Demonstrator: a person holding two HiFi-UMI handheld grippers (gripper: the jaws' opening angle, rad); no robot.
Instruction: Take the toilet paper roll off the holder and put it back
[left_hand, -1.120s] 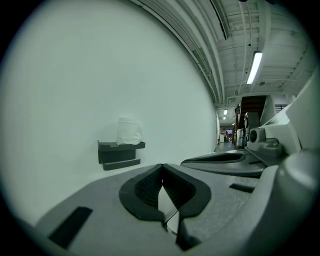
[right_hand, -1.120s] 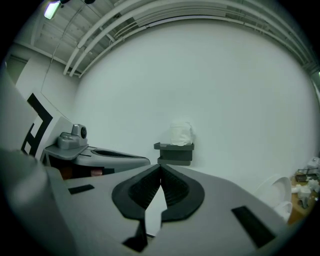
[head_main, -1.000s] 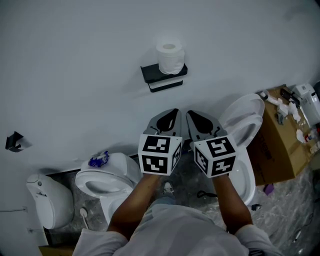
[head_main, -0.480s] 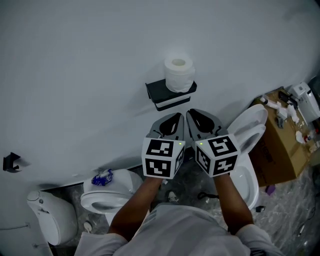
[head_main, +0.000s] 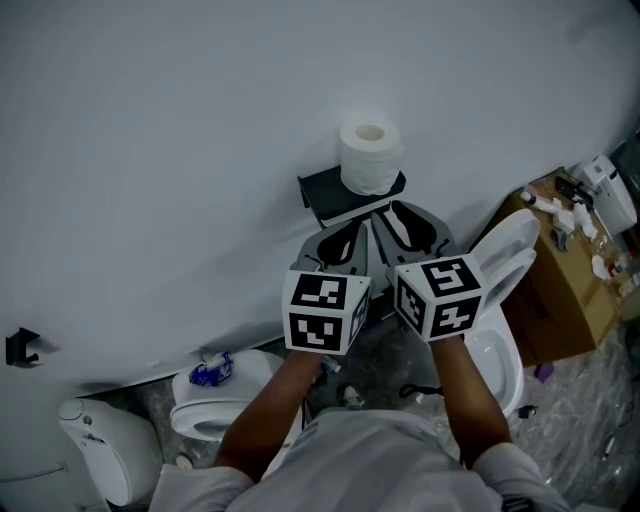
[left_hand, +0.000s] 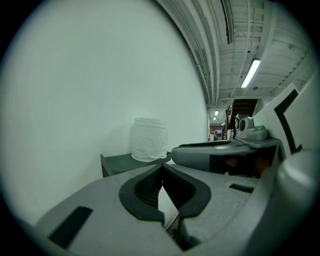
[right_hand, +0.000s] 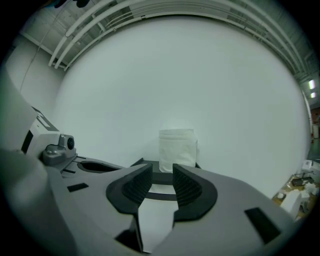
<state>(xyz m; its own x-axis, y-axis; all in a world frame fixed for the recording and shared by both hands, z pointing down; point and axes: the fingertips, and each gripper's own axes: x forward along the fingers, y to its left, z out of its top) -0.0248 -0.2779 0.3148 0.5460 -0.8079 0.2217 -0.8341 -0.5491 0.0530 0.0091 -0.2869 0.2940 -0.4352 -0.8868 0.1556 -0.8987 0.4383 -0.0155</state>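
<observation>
Toilet paper roll (head_main: 370, 155): standing upright on the black holder (head_main: 325, 190), toward the holder's right end, with its hollow core facing up. Nothing is touching it.
Holder: hanging as a small flat shelf on the plain white wall (head_main: 180, 140).
Left gripper (left_hand: 162, 170): hovering just short of the holder and pointing at it, with the roll showing above and slightly left of its tips.
Left fingers (left_hand: 145, 192): pressing together at the tips and gripping nothing.
Right gripper (right_hand: 162, 172): hovering just beside the left gripper and aiming straight at the roll.
Right fingers (right_hand: 135, 187): opening and standing a little apart. Nothing is lying between them, and the holder's edge and the roll are showing beyond the gap.
Gap to the roll: both grippers are staying apart from it, close below the holder in the head view.
Marker cubes (head_main: 325, 312): riding side by side on the two grippers, with their patterned faces turning up toward the head camera.
Forearms (head_main: 265, 415): reaching forward, bare, out of light sleeves.
Floor area: a toilet (head_main: 210, 405) is sitting below on the left, and another toilet (head_main: 500, 285) with its lid raised is standing on the right.
Cardboard box (head_main: 560, 275): sitting beside the right toilet, with small white items lying on top.
</observation>
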